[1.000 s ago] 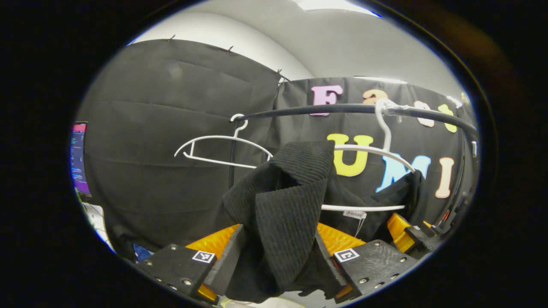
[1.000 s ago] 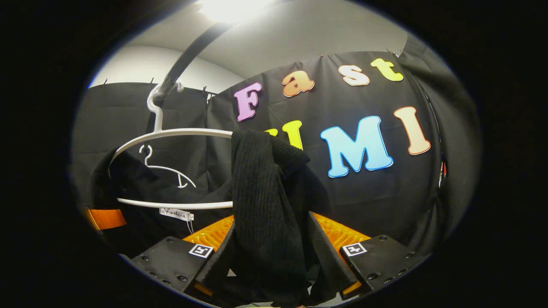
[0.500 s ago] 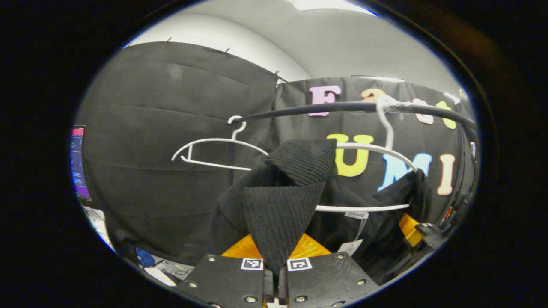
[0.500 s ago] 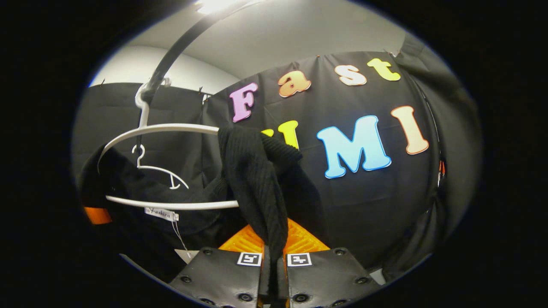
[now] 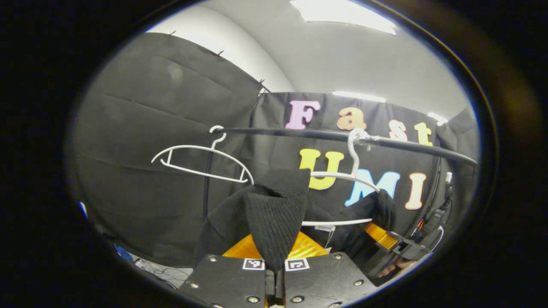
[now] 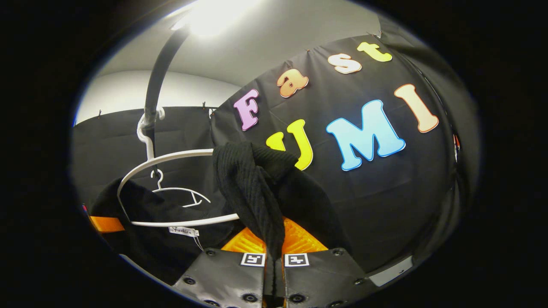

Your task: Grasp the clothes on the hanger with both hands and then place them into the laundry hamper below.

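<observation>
Black-draped booth, ribbed black sweater (image 5: 274, 218) on white hanger (image 5: 342, 201), both tongs (image 5: 275, 273) (image 6: 274, 273) clamping it

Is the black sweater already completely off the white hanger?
No, the black sweater still drapes over the white hanger in the right gripper view, with the right gripper clamped on it.

Black clothes rail (image 5: 299, 133) with two white hangers

Bare hanger (image 5: 201, 160) hooked near the rail's end; a second hanger (image 5: 342, 177) hooked farther along, carrying a black ribbed knit garment (image 5: 274, 214) draped over both its shoulders.
</observation>
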### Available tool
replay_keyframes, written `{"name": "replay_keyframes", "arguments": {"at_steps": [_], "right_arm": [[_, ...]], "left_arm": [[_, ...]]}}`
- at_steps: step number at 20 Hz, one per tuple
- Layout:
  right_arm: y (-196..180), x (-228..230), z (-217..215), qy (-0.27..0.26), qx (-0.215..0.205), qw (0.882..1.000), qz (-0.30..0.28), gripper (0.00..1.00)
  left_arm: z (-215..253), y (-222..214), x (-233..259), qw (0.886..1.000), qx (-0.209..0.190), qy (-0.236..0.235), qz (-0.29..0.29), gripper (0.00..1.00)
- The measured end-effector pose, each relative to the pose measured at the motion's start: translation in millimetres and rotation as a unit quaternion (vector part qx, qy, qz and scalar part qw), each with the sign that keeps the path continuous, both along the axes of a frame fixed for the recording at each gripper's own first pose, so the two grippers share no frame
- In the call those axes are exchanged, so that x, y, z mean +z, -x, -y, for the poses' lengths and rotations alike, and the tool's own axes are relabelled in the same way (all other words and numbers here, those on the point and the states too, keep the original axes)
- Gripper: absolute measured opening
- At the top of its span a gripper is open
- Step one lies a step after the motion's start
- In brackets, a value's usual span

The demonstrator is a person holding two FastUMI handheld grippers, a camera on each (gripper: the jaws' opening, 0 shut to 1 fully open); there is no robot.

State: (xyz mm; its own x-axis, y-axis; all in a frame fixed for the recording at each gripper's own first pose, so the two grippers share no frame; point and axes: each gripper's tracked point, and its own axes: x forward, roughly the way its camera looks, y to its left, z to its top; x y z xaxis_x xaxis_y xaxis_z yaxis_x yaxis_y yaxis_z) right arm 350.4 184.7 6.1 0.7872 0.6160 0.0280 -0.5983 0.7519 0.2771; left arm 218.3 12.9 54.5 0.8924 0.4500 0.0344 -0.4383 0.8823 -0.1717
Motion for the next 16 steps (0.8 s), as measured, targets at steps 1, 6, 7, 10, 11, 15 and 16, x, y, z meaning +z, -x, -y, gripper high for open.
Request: {"name": "replay_keyframes", "arguments": {"at_steps": [1, 6, 7, 10, 11, 15, 16], "right_arm": [[-1.7, 1.6, 2.5, -0.001, -0.001, 1.0, 0.001, 0.02], [-3.8, 9.8, 11.1, -0.026, 0.008, 1.0, -0.01, 0.02], [-5.5, 12.4, 16.0, -0.025, 0.006, 1.0, -0.006, 0.01], [-10.9, 20.4, 30.0, -0.025, -0.014, 1.0, 0.009, 0.01], [-15.8, 20.6, 35.5, -0.015, -0.025, 0.999, 0.017, 0.03], [-25.5, 22.2, 46.0, -0.003, -0.051, 0.998, 0.035, 0.01], [-28.6, 24.2, 47.6, -0.003, -0.058, 0.998, 0.04, 0.01]], "left_arm": [[-1.9, 2.6, 3.7, 1.0, -0.002, 0.003, 0.002, 0.03], [-11.7, 17.8, 27.9, 0.998, -0.016, 0.026, 0.049, 0.04], [-14.2, 19.9, 35.2, 0.997, -0.019, 0.027, 0.063, 0.02], [-31.3, 27.6, 40.4, 0.997, -0.012, 0.034, 0.072, 0.03], [-36.2, 28.4, 41.6, 0.997, -0.008, 0.033, 0.071, 0.03], [-59.4, 36.2, 47.6, 0.998, 0.005, 0.001, 0.059, 0.03], [-64.0, 38.6, 49.8, 0.999, 0.008, -0.012, 0.053, 0.03]]}}
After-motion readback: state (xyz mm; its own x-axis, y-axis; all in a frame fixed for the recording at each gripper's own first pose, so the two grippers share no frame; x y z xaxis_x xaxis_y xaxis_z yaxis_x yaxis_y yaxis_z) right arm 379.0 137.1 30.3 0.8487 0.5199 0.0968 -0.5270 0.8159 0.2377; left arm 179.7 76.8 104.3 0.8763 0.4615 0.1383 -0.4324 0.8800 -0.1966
